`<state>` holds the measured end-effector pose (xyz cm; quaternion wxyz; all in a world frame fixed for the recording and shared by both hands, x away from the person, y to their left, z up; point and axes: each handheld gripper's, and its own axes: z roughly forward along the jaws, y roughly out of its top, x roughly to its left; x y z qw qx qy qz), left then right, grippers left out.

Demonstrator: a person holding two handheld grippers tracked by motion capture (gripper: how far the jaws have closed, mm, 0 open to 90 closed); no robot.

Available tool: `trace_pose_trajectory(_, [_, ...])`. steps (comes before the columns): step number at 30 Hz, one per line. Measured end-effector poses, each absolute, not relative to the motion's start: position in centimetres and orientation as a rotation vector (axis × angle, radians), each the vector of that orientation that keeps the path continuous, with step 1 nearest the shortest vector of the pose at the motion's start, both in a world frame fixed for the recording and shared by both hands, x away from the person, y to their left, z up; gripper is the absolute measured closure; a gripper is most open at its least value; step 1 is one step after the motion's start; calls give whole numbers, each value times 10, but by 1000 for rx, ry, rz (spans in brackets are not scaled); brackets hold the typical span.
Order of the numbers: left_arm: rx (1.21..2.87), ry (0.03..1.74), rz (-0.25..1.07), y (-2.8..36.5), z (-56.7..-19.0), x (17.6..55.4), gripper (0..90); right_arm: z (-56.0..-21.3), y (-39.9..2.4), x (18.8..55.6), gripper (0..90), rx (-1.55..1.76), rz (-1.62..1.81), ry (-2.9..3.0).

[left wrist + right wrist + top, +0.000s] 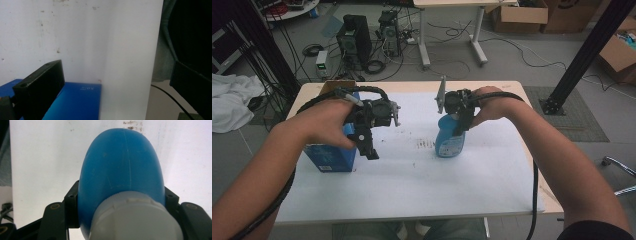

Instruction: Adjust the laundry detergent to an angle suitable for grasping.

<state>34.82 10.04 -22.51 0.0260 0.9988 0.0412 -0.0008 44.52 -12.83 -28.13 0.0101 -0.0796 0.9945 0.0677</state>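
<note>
Bottle (446,141), blue with a white cap, stands upright on the table (422,175), clamped at its shoulder between the right gripper's (460,121) jaws. Left gripper (368,145) hangs released, jaws spread just above a blue box (330,157).

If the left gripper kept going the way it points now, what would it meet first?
Probably the white sheet on the table: the left gripper points at it with jaws open, the blue box just below its line. Depth is unclear.
</note>
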Motion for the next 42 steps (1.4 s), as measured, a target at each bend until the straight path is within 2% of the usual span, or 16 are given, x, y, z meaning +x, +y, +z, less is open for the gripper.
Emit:
trace_pose_trajectory(16, [3091, 115, 14, 97, -225, 345, 1, -264, -123, 439, 382, 102, 167, 3108])
trace_pose_trajectory(42, [3105, 105, 12, 92, -227, 337, 1, -280, -124, 443, 382, 864, 200, 2974])
